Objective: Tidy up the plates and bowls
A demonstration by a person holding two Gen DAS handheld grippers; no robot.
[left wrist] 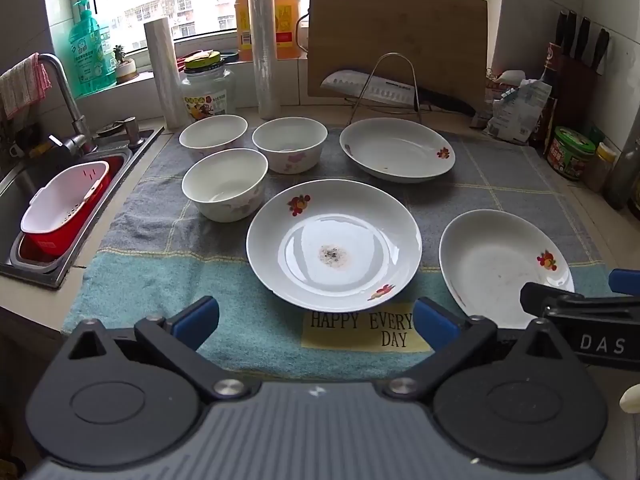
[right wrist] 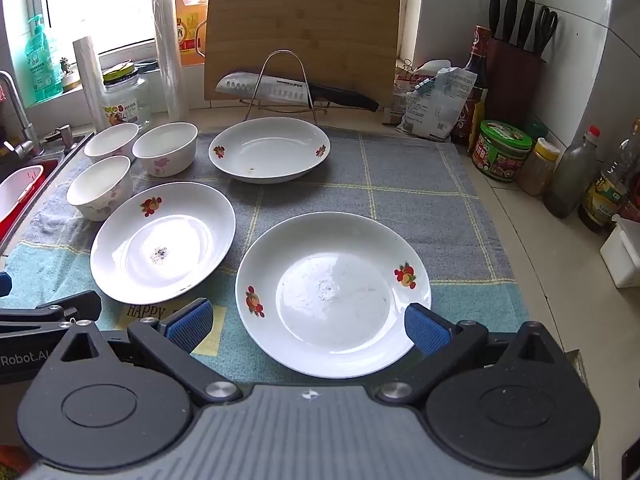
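Observation:
Three white flower-print plates lie apart on a towel (left wrist: 160, 280): a middle plate (left wrist: 334, 242) (right wrist: 162, 240), a near right plate (left wrist: 500, 266) (right wrist: 332, 298), and a far plate (left wrist: 396, 148) (right wrist: 270, 148). Three white bowls (left wrist: 224, 184) (left wrist: 290, 142) (left wrist: 213, 132) stand at the back left, also in the right wrist view (right wrist: 100, 186) (right wrist: 165, 146) (right wrist: 112, 138). My left gripper (left wrist: 316, 320) is open and empty, just in front of the middle plate. My right gripper (right wrist: 308, 322) is open and empty, its fingers either side of the near right plate's front rim.
A sink (left wrist: 60, 200) with a red and white basket (left wrist: 66, 210) is at the left. A cutting board (left wrist: 396, 36), a knife on a wire rack (left wrist: 392, 88), jars and bottles (right wrist: 576, 176) and a knife block (right wrist: 516, 64) line the back and right.

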